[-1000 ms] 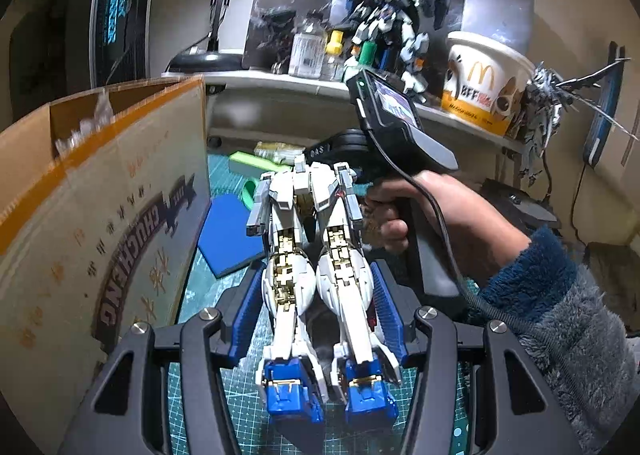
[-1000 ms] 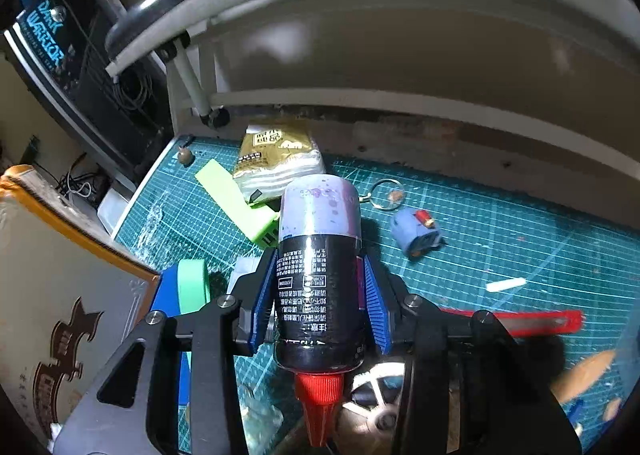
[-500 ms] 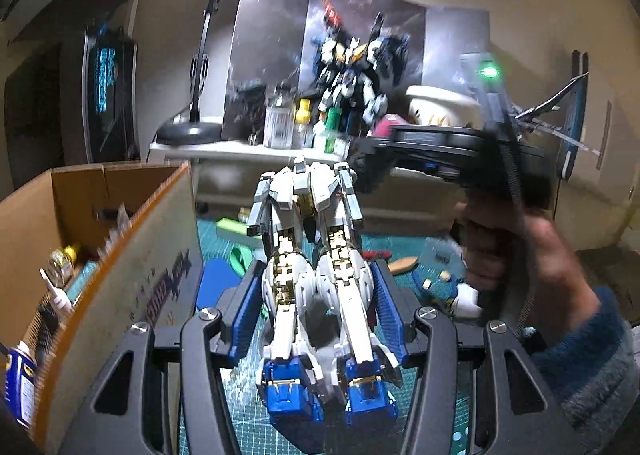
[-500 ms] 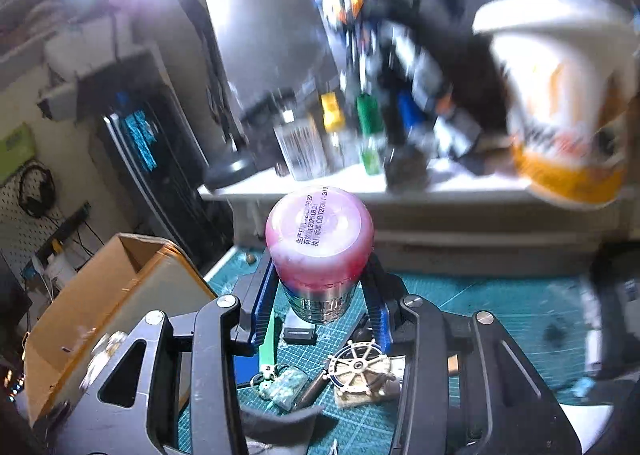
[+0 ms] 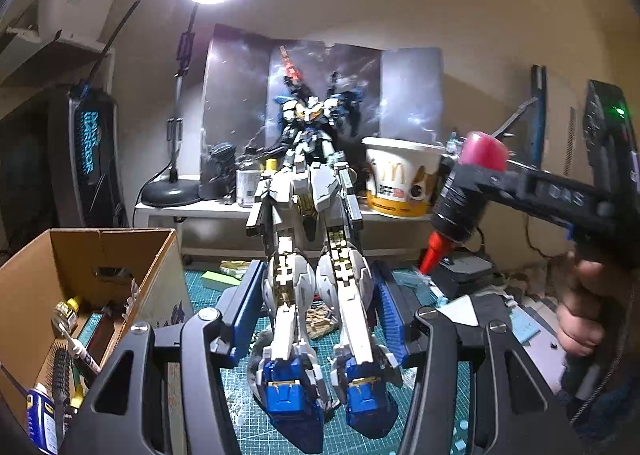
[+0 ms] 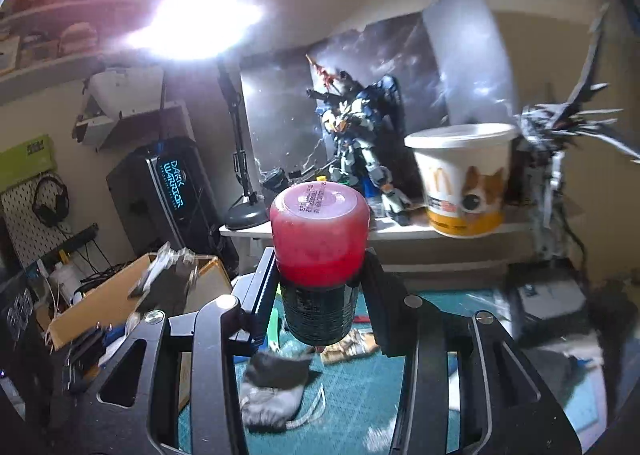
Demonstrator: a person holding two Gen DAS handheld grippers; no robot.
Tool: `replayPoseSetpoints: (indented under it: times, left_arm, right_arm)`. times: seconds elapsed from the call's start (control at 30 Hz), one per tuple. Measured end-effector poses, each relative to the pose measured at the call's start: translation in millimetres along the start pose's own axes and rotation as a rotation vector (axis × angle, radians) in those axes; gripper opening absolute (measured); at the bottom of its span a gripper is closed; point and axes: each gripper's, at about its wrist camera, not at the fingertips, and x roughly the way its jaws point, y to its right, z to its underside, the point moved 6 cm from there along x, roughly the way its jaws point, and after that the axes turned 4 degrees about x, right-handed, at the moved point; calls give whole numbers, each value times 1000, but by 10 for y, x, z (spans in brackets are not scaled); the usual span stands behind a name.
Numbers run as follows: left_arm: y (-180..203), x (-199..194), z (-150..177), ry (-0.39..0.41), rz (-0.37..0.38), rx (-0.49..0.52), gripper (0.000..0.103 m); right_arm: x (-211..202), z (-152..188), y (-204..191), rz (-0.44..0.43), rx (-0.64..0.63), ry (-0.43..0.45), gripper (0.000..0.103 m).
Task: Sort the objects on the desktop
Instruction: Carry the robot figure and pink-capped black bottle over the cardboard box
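Note:
My left gripper point(image 5: 316, 295) is shut on a white robot model point(image 5: 312, 255) with blue feet and holds it up above the green cutting mat point(image 5: 256, 427). My right gripper point(image 6: 320, 279) is shut on a black bottle point(image 6: 318, 255) with a pink base and a red nozzle, raised above the mat. In the left wrist view the right gripper point(image 5: 460, 191) and its bottle point(image 5: 460, 207) show at the right, nozzle down. An open cardboard box point(image 5: 100, 255) with several items inside stands at the left.
A white shelf point(image 5: 208, 207) at the back holds a lamp base point(image 5: 170, 193), small bottles, a standing robot model point(image 5: 308, 127) and a paper bucket point(image 5: 396, 179). A grey cloth point(image 6: 272, 391) and small bits lie on the mat point(image 6: 360, 407). A black computer case point(image 6: 168, 191) stands at the left.
Both grippers have risen well above the mat with their loads and tilted up toward the shelf. The bottle in the right gripper has turned so its pink base faces the camera.

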Motion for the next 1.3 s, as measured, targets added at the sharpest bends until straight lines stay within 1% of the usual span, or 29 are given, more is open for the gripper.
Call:
replayPoseSetpoints:
  times: [0.2,0.37,0.43,0.6,0.67,0.8,0.87,1.07,1.3]
  left_arm:
    - [68,-272,-51,51,41,56,53]
    - [10,-580,-154,128,42,101,53]
    - [-41,-685,-188,148,38,106,53]
    - [-192,-854,-271,175,51,74,53]
    - [-256,-880,-252,171,49,71,53]
    - [-393,-929,-226,179,14,85,53]
    - [-472,-933,-253,186,-14,79,53]
    - [-636,-872,-266,168,-32,45,53]
    - [-742,-873,-263,162,-62,40,53]
  right_arm:
    - [-551,234,15,65,3,22,39]
    - [-886,225,-99,101,-29,56,39]
    - [-1025,205,-178,106,-41,77,39]
    - [-1242,165,-379,127,-83,118,39]
    - [-1260,165,-415,134,-85,119,39]
    - [-1238,186,-460,142,-93,114,39]
    - [-1206,198,-470,141,-95,110,39]
    - [-1040,258,-440,148,-89,84,39]
    - [-947,272,-512,118,-97,76,39]
